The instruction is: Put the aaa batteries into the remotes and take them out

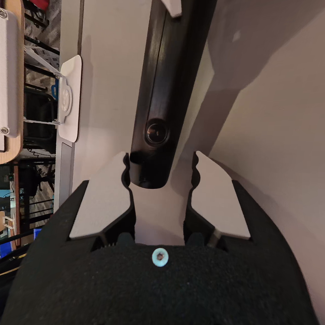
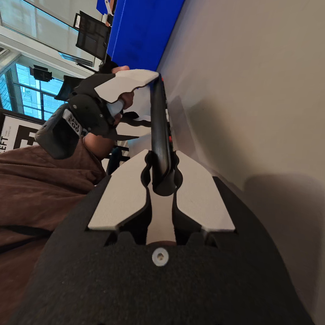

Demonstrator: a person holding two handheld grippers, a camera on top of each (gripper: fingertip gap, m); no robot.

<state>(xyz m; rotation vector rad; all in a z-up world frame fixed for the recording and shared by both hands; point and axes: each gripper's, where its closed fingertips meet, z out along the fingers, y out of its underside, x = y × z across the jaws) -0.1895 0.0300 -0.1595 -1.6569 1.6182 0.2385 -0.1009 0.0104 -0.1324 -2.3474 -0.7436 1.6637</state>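
Observation:
A black remote [image 1: 158, 88] is held on its edge over the white table [image 1: 109, 88], with a round recess [image 1: 155, 131] near its close end. My left gripper [image 1: 161, 154] is open around that end: the left finger touches the remote and the right finger stands apart. A white fingertip [image 1: 173, 8] of my right gripper shows at the remote's far end. In the right wrist view my right gripper [image 2: 162, 153] is shut on the remote [image 2: 159, 123], whose red buttons [image 2: 169, 139] face the table. The left gripper [image 2: 154, 98] straddles the far end. No batteries are in view.
A blue box [image 2: 140, 35] stands on the table behind the remote. A white mount [image 1: 70, 98] sits at the table's left edge, with a wooden board [image 1: 15, 88] beyond it. A person's brown sleeve [image 2: 44, 184] is at the left. Some 10 cm of space lies between my two pairs of fingers.

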